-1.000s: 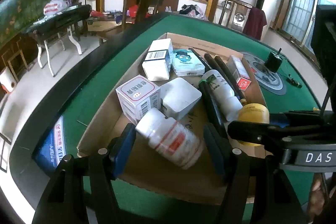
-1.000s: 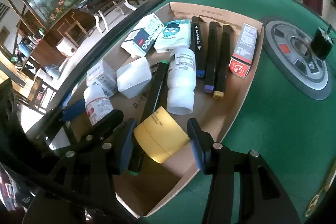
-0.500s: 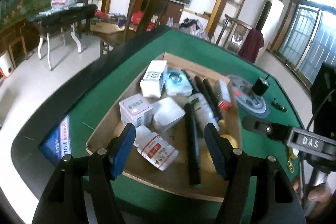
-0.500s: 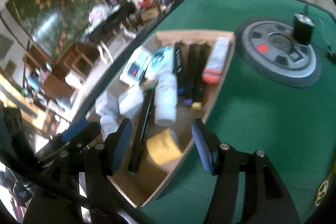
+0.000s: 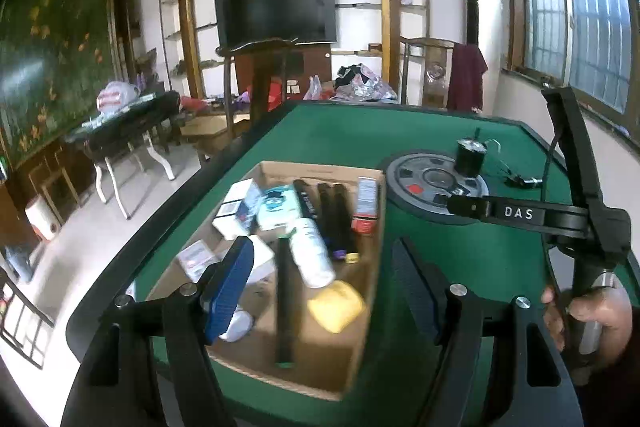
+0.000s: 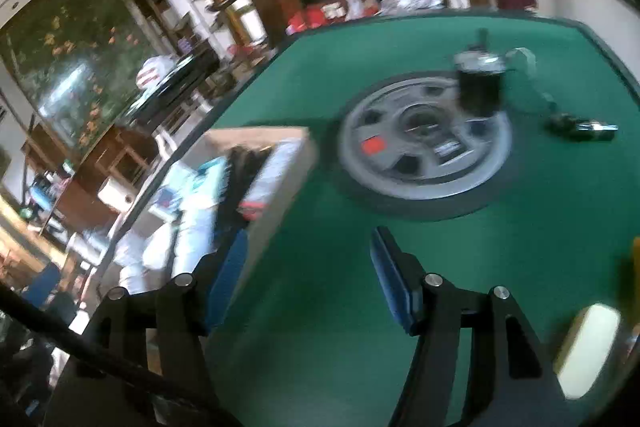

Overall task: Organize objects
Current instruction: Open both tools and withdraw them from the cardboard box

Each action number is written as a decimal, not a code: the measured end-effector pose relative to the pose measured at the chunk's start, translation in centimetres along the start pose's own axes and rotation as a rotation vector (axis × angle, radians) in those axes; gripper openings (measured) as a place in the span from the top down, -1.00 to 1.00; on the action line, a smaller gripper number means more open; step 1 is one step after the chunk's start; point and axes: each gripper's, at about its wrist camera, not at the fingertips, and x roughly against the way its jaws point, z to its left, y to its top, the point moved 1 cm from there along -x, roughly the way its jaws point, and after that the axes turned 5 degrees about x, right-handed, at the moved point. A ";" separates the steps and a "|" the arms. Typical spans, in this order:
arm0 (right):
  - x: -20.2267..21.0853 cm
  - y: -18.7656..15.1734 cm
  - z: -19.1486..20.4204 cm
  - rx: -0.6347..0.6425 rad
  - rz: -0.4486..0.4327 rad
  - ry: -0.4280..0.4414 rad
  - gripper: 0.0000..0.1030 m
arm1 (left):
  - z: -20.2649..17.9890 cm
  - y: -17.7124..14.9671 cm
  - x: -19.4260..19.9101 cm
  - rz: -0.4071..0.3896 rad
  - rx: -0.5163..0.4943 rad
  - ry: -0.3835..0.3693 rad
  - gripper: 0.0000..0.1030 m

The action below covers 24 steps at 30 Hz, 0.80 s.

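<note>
The green-topped desk (image 5: 352, 143) carries everything under inspection. On it, toward its left edge, sits a shallow cardboard tray (image 5: 320, 359) holding the sorted objects. Just right of the tray lies a grey round disc (image 5: 420, 183) with a black cylinder (image 5: 470, 157) standing on its far rim; both also show, blurred, in the right wrist view.

Inside the tray, largest first: a long black marker (image 5: 285, 303) lies lengthwise down the middle; a white bottle (image 5: 312, 253) lies on its side just right of it; three more dark markers (image 5: 334, 215) lie side by side at the far end; a red-and-white carton (image 5: 366, 205) rests against the right wall; white boxes (image 5: 236, 209) and a blue-printed packet (image 5: 274, 205) occupy the far left; a yellow jar (image 5: 336, 305) lies near the right wall, at the near end.

The left gripper (image 5: 320, 291) hangs above the tray's near end, its jaws opening, spread wide, with nothing between them. The right gripper (image 6: 308, 287) is over bare green cloth beside the tray, jaws parted and empty. A hand (image 5: 588, 319) grips the right gripper's handle at the lower right of the left view.
</note>
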 end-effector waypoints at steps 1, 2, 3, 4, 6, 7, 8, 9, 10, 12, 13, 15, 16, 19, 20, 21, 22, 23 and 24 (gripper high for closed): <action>0.0 -0.1 -1.4 -0.035 -0.005 0.017 -0.22 | -0.8 -0.1 0.0 0.006 -0.011 0.000 -0.29; 0.0 -0.2 -2.2 -0.065 0.002 0.030 -0.22 | -1.6 -0.2 0.1 0.012 -0.022 -0.005 -0.29; -0.1 -0.2 -2.7 -0.093 0.012 0.043 -0.22 | -2.3 -0.3 0.1 0.014 -0.030 -0.005 -0.29; 0.0 -0.2 -3.4 -0.128 0.017 0.067 -0.22 | -3.1 -0.2 0.1 0.013 -0.033 -0.002 -0.29; 0.4 -0.3 -4.0 -0.150 0.004 0.074 -0.22 | -4.2 0.3 0.4 0.014 -0.016 -0.016 -0.29; 0.6 -0.3 -4.2 -0.162 -0.005 0.061 -0.22 | -4.7 0.5 0.7 0.014 -0.002 -0.024 -0.29; 0.6 -0.3 -4.5 -0.173 -0.007 0.057 -0.24 | -5.1 0.8 0.9 0.013 0.012 -0.032 -0.29; 0.6 -0.4 -4.6 -0.181 -0.004 0.059 -0.25 | -5.5 1.3 1.3 0.011 0.027 -0.044 -0.29; 0.4 -0.4 -4.7 -0.189 -0.003 0.063 -0.25 | -5.9 1.5 1.6 0.011 0.035 -0.055 -0.29; 0.2 -0.6 -4.9 -0.192 -0.003 0.052 -0.25 | -6.6 2.0 2.1 0.011 0.046 -0.075 -0.29; 0.1 -0.7 -5.0 -0.190 -0.003 0.044 -0.25 | -6.8 2.2 2.4 0.012 0.055 -0.084 -0.29; 0.1 -0.9 -5.1 -0.188 -0.006 0.033 -0.25 | -7.2 2.5 2.9 0.021 0.073 -0.103 -0.29; 0.2 -1.0 -5.2 -0.185 -0.008 0.025 -0.25 | -7.3 2.6 3.0 0.030 0.078 -0.110 -0.29; 0.2 -1.0 -5.5 -0.188 -0.013 0.010 -0.25 | -7.5 2.4 3.2 0.038 0.081 -0.125 -0.29; 0.1 -1.0 -5.5 -0.188 -0.010 0.006 -0.24 | -7.5 2.3 3.3 0.040 0.079 -0.129 -0.29; 0.0 -1.0 -5.5 -0.186 -0.006 0.002 -0.25 | -7.4 2.2 3.2 0.042 0.081 -0.134 -0.29; 0.0 -1.1 -5.4 -0.183 -0.004 -0.003 -0.25 | -7.3 2.0 3.1 0.049 0.090 -0.146 -0.29; 0.1 -1.1 -5.2 -0.176 -0.005 -0.008 -0.25 | -7.1 1.8 3.0 0.057 0.097 -0.157 -0.29; 0.2 -1.1 -5.1 -0.170 -0.010 -0.013 -0.25 | -6.9 1.6 2.9 0.070 0.101 -0.171 -0.29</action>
